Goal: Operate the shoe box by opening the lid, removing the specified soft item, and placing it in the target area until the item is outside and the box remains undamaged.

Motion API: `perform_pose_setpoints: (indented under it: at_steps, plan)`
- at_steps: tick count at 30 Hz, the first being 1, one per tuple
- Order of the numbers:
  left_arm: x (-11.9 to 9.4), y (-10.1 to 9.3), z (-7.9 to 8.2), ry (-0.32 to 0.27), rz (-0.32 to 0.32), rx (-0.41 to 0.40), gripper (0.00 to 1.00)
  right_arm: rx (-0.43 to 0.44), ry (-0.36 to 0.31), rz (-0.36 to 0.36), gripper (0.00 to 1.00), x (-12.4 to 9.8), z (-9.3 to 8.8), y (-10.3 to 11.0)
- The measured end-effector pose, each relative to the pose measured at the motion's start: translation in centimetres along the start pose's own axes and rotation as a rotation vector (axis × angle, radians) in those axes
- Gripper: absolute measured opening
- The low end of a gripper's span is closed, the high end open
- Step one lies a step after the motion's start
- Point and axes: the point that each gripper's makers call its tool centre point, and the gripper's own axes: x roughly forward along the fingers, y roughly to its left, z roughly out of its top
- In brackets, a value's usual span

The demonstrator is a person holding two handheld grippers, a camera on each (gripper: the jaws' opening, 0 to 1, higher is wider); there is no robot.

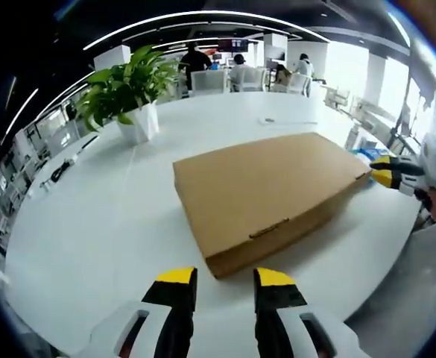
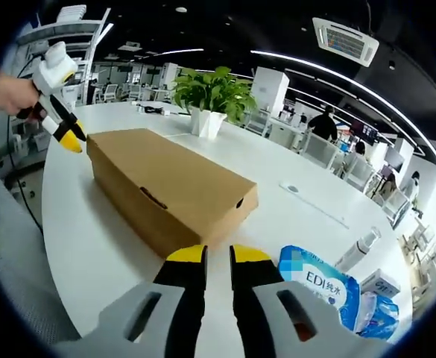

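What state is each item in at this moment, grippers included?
Brown cardboard shoe box: lid closed, flat on the round white table.
Left gripper: open, empty, short of the box.
Right gripper: slightly open, empty, at the box's end.
Blue wipes pack: lying on the table.
Potted green plant: upright.

A white round table point(image 1: 91, 231) carries a closed cardboard shoe box point(image 1: 266, 186), a potted plant point(image 1: 132, 93) and wipes packs point(image 2: 326, 287).
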Motion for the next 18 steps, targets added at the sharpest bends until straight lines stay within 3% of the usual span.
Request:
perform_pose_setpoints:
  at_steps: [3, 8, 11, 18]
  plan:
    - [0.0, 0.2, 0.3, -0.026, -0.019, -0.044, 0.3, 0.022, 0.008, 0.014, 0.12, 0.0, -0.2, 0.5]
    - [0.1, 0.1, 0.6, -0.034, -0.039, -0.044, 0.3, 0.035, 0.006, 0.032, 0.17, -0.2, -0.2, 0.9]
    - [0.1, 0.0, 0.7, -0.041, -0.055, -0.057, 0.29, 0.07, 0.021, 0.08, 0.23, 0.2, -0.3, 1.7]
    - [0.5, -0.3, 0.6, -0.035, -0.084, -0.029, 0.27, 0.118, 0.042, 0.109, 0.25, 1.0, -0.3, 2.1]
